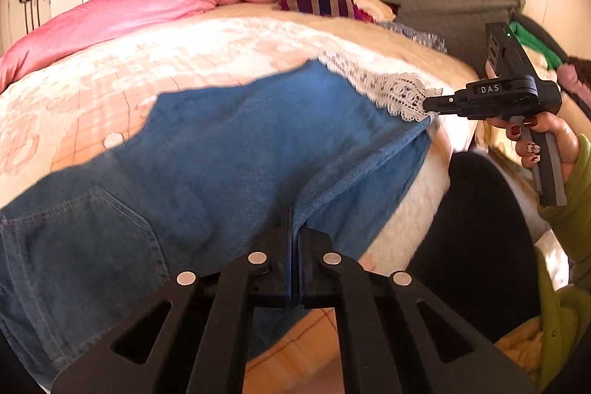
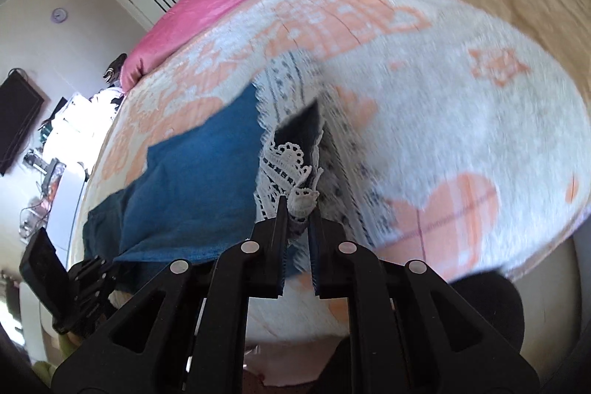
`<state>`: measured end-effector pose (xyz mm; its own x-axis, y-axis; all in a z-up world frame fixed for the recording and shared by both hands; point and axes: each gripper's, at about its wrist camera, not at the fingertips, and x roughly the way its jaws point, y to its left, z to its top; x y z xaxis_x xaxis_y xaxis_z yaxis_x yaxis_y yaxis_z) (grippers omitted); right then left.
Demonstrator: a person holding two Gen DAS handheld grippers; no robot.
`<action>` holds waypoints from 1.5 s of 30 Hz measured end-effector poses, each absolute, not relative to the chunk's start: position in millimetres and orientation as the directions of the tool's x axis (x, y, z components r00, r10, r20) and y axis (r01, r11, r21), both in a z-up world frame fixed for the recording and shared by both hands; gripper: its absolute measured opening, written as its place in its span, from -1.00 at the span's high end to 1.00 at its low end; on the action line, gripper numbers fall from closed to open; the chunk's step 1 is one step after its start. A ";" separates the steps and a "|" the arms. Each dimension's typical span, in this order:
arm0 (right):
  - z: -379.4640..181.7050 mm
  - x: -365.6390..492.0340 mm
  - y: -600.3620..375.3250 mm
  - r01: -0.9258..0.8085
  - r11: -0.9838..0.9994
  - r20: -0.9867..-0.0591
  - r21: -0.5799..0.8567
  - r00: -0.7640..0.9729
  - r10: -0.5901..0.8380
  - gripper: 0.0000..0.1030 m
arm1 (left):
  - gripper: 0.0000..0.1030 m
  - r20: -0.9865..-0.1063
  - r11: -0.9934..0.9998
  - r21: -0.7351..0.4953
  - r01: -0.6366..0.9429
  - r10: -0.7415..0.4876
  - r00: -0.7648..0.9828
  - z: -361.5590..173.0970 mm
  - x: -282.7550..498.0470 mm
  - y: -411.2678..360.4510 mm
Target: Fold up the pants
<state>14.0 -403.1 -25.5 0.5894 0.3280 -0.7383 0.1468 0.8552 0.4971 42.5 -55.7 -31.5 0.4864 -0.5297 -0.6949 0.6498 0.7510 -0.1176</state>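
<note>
Blue denim pants (image 1: 229, 150) are lying across the bedspread (image 1: 110, 87) of the bed, back pocket toward the left, lace-trimmed hem (image 1: 400, 95) toward the right. Left gripper (image 1: 294, 228) is clenching the near denim edge at mid-leg. Right gripper (image 2: 298, 205) is pinching the lace hem, with white trim bunching between its jaws. Step in hand, as judged: gripping for a lengthwise fold. Next move calls for carrying the hem over toward the waistband while keeping both edges taut and aligned.
</note>
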 end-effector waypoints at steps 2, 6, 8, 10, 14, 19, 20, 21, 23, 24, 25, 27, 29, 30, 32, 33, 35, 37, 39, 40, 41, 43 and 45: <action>-28.0 9.9 -407.0 0.158 0.845 -0.730 0.510 0.599 0.329 0.77 | 0.97 -0.697 0.748 -0.110 0.654 -0.527 0.486 -33.4 40.8 -58.1; -28.1 6.5 -410.4 0.159 0.828 -0.713 0.538 0.609 0.347 0.68 | 0.97 -0.702 0.745 -0.111 0.658 -0.527 0.479 -40.3 38.7 -60.6; -27.9 7.4 -409.1 0.151 0.834 -0.715 0.530 0.609 0.343 0.77 | 0.97 -0.709 0.743 -0.092 0.663 -0.517 0.480 -43.6 37.7 -64.4; -25.1 6.7 -409.9 0.150 0.854 -0.717 0.499 0.624 0.310 0.89 | 0.97 -0.707 0.739 -0.078 0.669 -0.514 0.486 -43.4 35.9 -66.4; -24.8 6.9 -419.5 0.178 0.873 -0.737 0.455 0.625 0.257 0.89 | 0.97 -0.702 0.713 -0.071 0.698 -0.533 0.473 -42.1 30.0 -71.1; -32.7 5.9 -416.8 0.190 0.895 -0.764 0.403 0.609 0.214 0.89 | 0.95 -0.718 0.702 -0.054 0.710 -0.521 0.461 -47.2 29.2 -75.7; -32.4 6.5 -415.0 0.186 0.904 -0.770 0.385 0.605 0.203 0.88 | 0.94 -0.720 0.703 -0.062 0.709 -0.523 0.456 -48.1 30.3 -74.7; -31.0 6.0 -413.7 0.185 0.908 -0.772 0.375 0.604 0.196 0.79 | 0.93 -0.722 0.703 -0.068 0.708 -0.524 0.451 -48.8 31.4 -74.3; -18.7 -0.2 -411.2 0.196 0.936 -0.770 0.291 0.629 0.107 0.51 | 0.92 -0.722 0.705 -0.073 0.706 -0.526 0.450 -49.1 31.2 -73.6; -13.4 -4.0 -409.4 0.193 0.948 -0.760 0.254 0.646 0.072 0.50 | 0.92 -0.722 0.704 -0.070 0.707 -0.525 0.451 -48.8 31.0 -73.7; -6.4 -7.4 -406.9 0.188 0.960 -0.749 0.206 0.662 0.031 0.50 | 0.92 -0.722 0.704 -0.068 0.707 -0.524 0.452 -49.0 30.5 -73.9; 6.0 -13.0 -393.7 0.128 0.983 -0.729 0.133 0.684 0.010 0.50 | 0.92 -0.722 0.704 -0.071 0.706 -0.525 0.451 -49.6 30.8 -74.4; 12.0 -14.8 -374.4 0.017 0.990 -0.714 0.137 0.695 0.087 0.50 | 0.92 -0.721 0.704 -0.073 0.706 -0.527 0.450 -49.4 30.6 -74.2; 12.8 -14.6 -363.7 -0.038 0.988 -0.714 0.147 0.687 0.133 0.50 | 0.92 -0.720 0.704 -0.076 0.706 -0.528 0.450 -49.6 30.8 -73.9; 11.0 -11.7 -335.9 -0.175 0.971 -0.717 0.161 0.655 0.237 0.50 | 0.92 -0.721 0.704 -0.077 0.706 -0.528 0.449 -50.1 30.7 -73.5; 9.4 -10.9 -318.3 -0.254 0.958 -0.721 0.135 0.638 0.270 0.50 | 0.92 -0.720 0.704 -0.077 0.706 -0.529 0.449 -50.0 30.5 -73.3; 4.1 -10.3 -290.1 -0.364 0.929 -0.744 0.061 0.604 0.285 0.49 | 0.92 -0.719 0.705 -0.084 0.704 -0.532 0.447 -49.8 30.8 -71.9; -4.9 -8.1 -271.3 -0.418 0.908 -0.776 0.010 0.569 0.271 0.49 | 0.92 -0.717 0.706 -0.093 0.702 -0.536 0.445 -49.5 31.4 -71.0; -12.5 -6.4 -258.6 -0.449 0.893 -0.794 -0.035 0.555 0.248 0.48 | 0.92 -0.715 0.706 -0.104 0.700 -0.542 0.441 -49.3 32.5 -70.0; -14.3 -7.1 -255.4 -0.457 0.888 -0.798 -0.049 0.553 0.240 0.47 | 0.92 -0.715 0.706 -0.108 0.699 -0.544 0.439 -49.3 32.7 -69.5; -17.6 -5.4 -253.0 -0.470 0.880 -0.809 -0.064 0.541 0.230 0.37 | 0.92 -0.714 0.707 -0.112 0.698 -0.546 0.439 -49.4 32.9 -69.1; -22.8 -2.2 -247.2 -0.483 0.871 -0.821 -0.090 0.531 0.210 0.30 | 0.92 -0.713 0.707 -0.117 0.698 -0.548 0.436 -49.5 33.6 -68.5; -28.8 -0.7 -248.0 -0.485 0.868 -0.828 -0.105 0.526 0.195 0.63 | 0.92 -0.713 0.706 -0.120 0.697 -0.550 0.435 -49.5 34.2 -68.0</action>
